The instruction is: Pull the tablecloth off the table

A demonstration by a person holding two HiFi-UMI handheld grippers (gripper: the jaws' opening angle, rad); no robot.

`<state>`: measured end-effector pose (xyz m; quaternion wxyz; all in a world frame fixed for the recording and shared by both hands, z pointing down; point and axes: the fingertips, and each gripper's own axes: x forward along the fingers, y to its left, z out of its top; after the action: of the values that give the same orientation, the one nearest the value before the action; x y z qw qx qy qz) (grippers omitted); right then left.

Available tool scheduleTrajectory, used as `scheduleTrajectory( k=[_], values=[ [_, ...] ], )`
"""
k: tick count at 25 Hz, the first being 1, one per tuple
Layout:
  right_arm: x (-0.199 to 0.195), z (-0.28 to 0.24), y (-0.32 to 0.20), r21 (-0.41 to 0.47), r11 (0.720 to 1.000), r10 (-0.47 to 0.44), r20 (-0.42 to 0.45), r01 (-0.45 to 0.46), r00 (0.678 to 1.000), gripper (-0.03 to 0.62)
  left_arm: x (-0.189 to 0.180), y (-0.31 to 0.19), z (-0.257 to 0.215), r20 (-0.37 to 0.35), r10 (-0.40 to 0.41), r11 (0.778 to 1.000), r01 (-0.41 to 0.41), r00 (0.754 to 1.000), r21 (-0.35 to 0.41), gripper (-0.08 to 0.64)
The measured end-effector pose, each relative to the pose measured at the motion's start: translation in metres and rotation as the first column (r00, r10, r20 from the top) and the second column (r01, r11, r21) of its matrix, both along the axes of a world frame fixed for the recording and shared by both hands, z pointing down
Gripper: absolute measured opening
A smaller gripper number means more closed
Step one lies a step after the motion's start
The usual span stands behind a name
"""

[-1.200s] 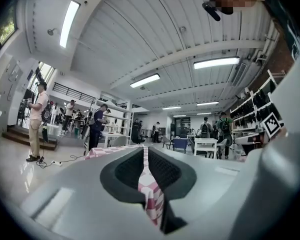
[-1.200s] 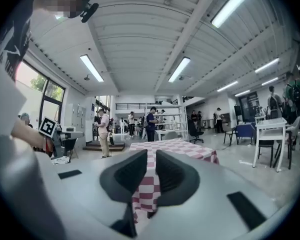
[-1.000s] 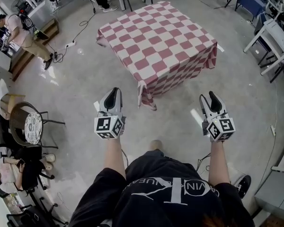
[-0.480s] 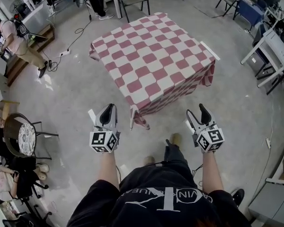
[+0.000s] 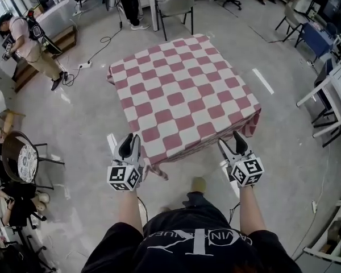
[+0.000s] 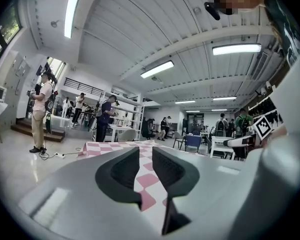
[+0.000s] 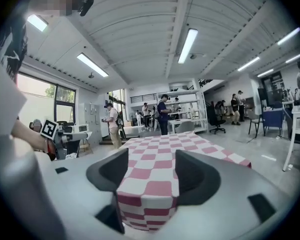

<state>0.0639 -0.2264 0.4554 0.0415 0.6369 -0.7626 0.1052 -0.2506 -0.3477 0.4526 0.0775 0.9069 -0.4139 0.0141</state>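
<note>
While held level, left gripper and right gripper face tablecloth.

Both grippers at the near edge of the red-and-white checked tablecloth.
The cloth lies spread flat and square, its edges hanging down toward the grey floor. The left gripper sits just beside the near left corner. The right gripper is at the hem by the near right corner. Both sets of jaws have just been opening, and whether cloth lies between them cannot be told. A grey chair stands beyond the far edge.
</note>
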Motion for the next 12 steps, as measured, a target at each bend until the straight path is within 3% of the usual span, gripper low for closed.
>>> scheduleTrajectory(
  k=[12],
  values=[
    [0.093,0.027,-0.083,-0.068,0.989,-0.132,0.007,0.133,0.991,0.267,0.077,-0.039,0.023,0.031,-0.119,0.991,0.121,0.992,-0.059,0.087]
  ],
)
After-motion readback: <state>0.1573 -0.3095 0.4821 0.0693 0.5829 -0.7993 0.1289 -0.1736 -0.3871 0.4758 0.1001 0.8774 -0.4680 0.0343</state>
